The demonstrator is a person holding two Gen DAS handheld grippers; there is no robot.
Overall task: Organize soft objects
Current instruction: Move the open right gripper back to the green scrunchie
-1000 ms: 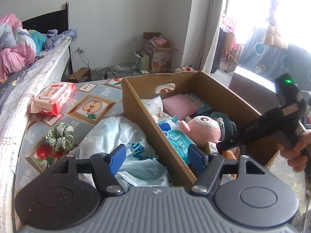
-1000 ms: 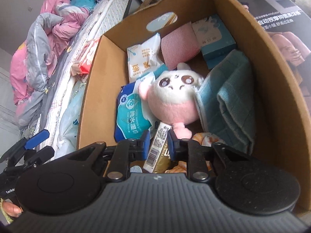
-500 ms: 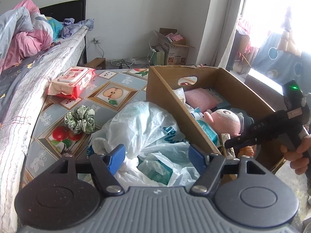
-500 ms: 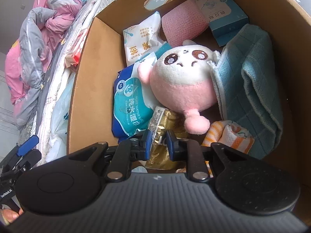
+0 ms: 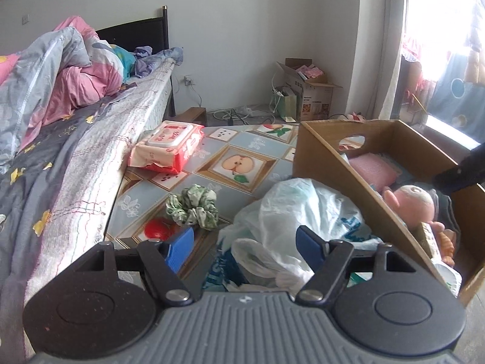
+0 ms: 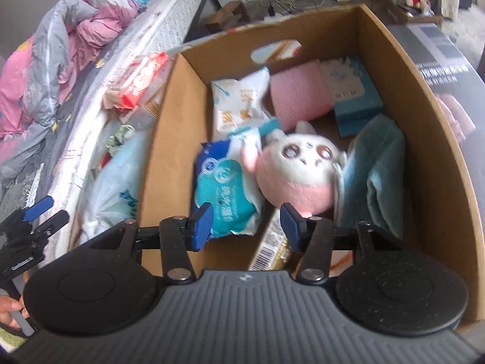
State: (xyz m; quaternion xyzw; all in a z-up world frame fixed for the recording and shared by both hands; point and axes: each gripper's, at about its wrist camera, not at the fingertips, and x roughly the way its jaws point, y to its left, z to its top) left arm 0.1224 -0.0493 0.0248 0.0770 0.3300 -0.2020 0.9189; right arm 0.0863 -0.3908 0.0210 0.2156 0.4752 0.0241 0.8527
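Right tool (image 6: 246,224) spread, empty, above cardboard box (image 6: 430,127); left tool (image 5: 245,247) spread over plastic bag (image 5: 300,209); risk: slippery bag slides from pads, snags box wall

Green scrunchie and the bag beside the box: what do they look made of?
Scrunchie: looks like thin printed fabric, matte, gathered into ruffles. Bag: likely thin plastic film, translucent pale blue-white, crinkled with a slight sheen, slumped against the cardboard box.

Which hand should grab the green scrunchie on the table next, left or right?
Left. The left tool is open over the table, with the green scrunchie just ahead beside the plastic bag. The right tool is open above the cardboard box.
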